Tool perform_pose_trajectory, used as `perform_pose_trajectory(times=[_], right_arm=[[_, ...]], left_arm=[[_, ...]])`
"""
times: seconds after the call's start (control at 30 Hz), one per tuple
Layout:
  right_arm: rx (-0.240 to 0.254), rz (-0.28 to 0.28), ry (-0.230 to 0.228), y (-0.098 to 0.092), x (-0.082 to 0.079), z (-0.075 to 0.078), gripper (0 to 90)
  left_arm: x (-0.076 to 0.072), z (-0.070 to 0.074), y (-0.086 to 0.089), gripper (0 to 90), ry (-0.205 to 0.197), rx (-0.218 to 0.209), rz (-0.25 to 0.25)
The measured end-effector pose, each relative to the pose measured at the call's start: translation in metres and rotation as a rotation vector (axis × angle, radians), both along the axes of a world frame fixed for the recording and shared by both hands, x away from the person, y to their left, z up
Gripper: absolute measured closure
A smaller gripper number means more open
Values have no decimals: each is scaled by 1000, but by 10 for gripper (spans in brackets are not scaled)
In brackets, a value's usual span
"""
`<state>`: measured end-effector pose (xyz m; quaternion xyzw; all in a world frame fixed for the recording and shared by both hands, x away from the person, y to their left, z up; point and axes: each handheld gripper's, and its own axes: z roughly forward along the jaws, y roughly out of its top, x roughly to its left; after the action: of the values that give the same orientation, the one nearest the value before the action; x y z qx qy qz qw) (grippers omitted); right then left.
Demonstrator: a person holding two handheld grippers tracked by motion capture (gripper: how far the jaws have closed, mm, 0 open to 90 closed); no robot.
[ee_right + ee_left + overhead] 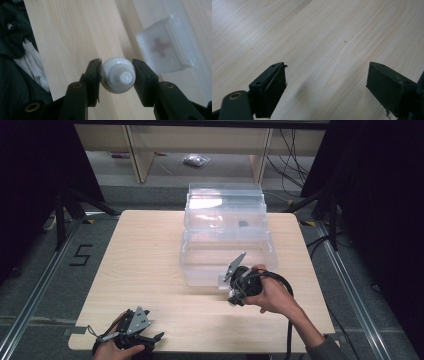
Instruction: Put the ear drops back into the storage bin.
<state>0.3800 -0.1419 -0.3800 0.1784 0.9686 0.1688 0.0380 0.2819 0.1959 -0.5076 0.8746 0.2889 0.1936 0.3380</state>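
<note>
Pale wood table [150, 270] on a grey floor, dark curtains at both sides, shelf legs and loose cables far behind. Clear plastic box [226, 235] standing on the far half of the table, with stepped tiers and a small dark thing inside. Right gripper [117, 75] just in front of that box, clamped tight on a small white bottle [117, 78], cap end facing the camera, one black pad pressed on each side of its round body. Bottle up off the wood, close by a clear flap with a faded red cross [166, 48]. Left gripper [325, 82] low at the near left corner of the table, jaws spread wide, nothing between them, just bare wood below. Likely step in hand: carrying the bottle toward the box. Could go wrong like this: round, smooth bottle, held only at two small spots, so could spin or pop out with a quick swing. Could also bump the box edge or the flap and get knocked loose, then roll away across the table. Light plastic box could slide too if pushed.
</note>
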Motion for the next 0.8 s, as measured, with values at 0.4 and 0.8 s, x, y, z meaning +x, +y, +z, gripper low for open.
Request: perform_pose_trajectory(times=[0.4,0.8], right_arm=[[0,-15,-28,-25,8,22,601],[-20,-69,-25,-40,19,37,602]], left_arm=[[0,0,0,154,-2,1,2],[0,0,0,154,2,0,1]])
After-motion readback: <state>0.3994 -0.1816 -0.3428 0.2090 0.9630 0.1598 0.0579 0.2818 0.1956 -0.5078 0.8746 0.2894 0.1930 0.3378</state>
